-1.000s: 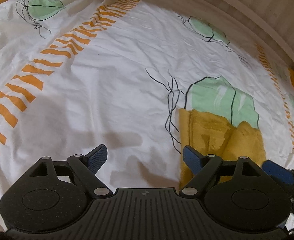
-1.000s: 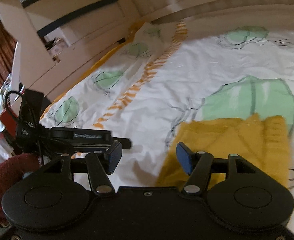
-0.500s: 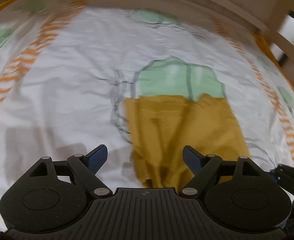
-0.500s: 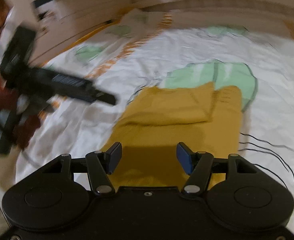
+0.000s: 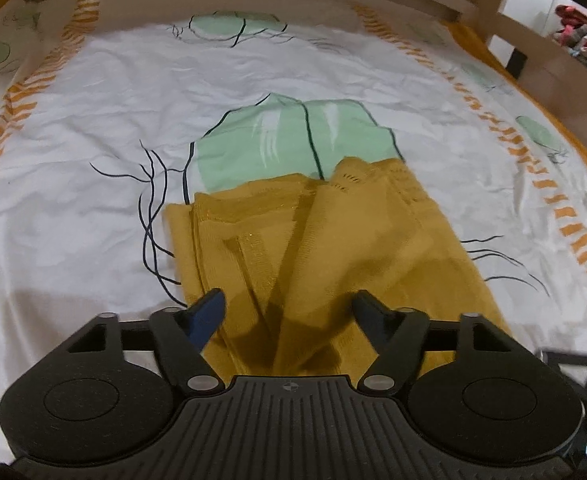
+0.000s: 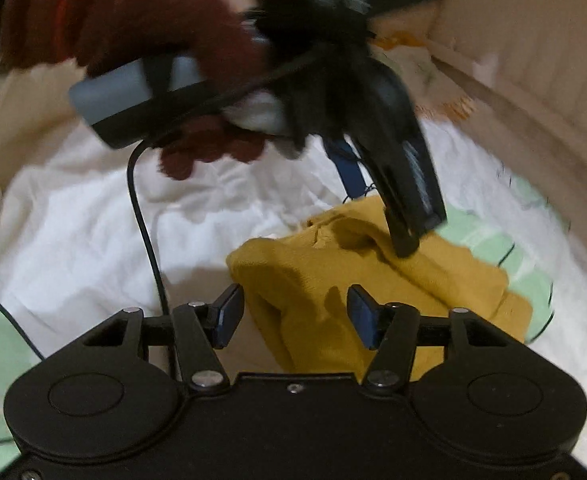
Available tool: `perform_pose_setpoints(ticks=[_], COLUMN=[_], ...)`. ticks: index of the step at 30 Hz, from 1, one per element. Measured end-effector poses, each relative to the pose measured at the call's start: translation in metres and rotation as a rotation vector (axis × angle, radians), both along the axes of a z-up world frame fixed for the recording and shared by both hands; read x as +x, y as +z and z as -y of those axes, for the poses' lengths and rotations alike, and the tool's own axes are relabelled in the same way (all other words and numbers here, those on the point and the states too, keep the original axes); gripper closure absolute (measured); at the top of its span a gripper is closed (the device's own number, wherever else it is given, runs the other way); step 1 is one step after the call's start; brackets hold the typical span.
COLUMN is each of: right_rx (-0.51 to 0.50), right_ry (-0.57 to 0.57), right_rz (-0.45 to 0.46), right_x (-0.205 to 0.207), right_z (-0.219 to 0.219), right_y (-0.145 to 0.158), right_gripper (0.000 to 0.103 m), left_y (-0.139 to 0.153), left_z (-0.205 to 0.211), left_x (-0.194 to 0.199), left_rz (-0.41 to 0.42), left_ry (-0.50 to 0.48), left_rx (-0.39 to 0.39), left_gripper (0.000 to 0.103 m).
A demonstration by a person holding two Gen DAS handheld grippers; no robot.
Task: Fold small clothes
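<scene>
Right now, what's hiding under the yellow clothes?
The yellow garment lies on the white bedsheet, covering the lower part of its green leaf print. Anything else underneath is hidden.

home bedroom | printed bedsheet [image 5: 93, 152] | wooden bed frame [image 5: 493, 4]

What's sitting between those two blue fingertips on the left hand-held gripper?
In the left wrist view, the left hand-held gripper is open, and the folded mustard-yellow garment fills the gap between its fingertips, lying on the printed bedsheet.
</scene>
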State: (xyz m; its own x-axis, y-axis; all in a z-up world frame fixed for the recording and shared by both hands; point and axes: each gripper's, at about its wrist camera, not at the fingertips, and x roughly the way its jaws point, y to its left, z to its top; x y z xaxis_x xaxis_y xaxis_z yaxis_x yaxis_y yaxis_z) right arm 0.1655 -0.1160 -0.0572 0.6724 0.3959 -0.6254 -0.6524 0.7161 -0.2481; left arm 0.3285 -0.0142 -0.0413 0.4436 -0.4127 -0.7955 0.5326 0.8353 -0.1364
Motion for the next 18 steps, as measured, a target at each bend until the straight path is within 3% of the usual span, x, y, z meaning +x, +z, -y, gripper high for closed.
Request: perform_pose_setpoints(ticks=[4,8,9,13,16,18], right_rx=[-0.02,0.032,0.068,0.221,0.396,0.411], right_ry=[0.032,0.009,-0.006,-0.078,-0.137,-0.144], right_rz=[0.036,0.027,0.011,-0.062,-0.143,-0.18], right_x=[-0.002,-0.003,-0.001,0.005,0.009,0.012], right_z=[-0.008,-0.004,-0.001,0.014,0.026,0.023], right_y=[-0.005,-0.002,0.0,0.009,0.014,0.007], right_gripper=[0.059,0.082,0.088,0.091,0.091,0.091], left_y=[-0.011,-0.014,-0.013,-0.006,-0.001,0.0], left_z=[-0.003,-0.013,-0.016,-0.027,-0.041,-0.05], left_x=[0.015,0.026,0.028,0.03,0.033,0.034], left_rz=[-0.069,-0.098,-0.096,-0.059,-0.041,-0.037], left_ry=[0.045,0.1,0.122,0.219,0.287,0.328], left_rx=[-0.057,-0.145,-0.161,-0.172,-0.192,-0.19], left_gripper=[0.055,0.082,0.085,0.09,0.09,0.09])
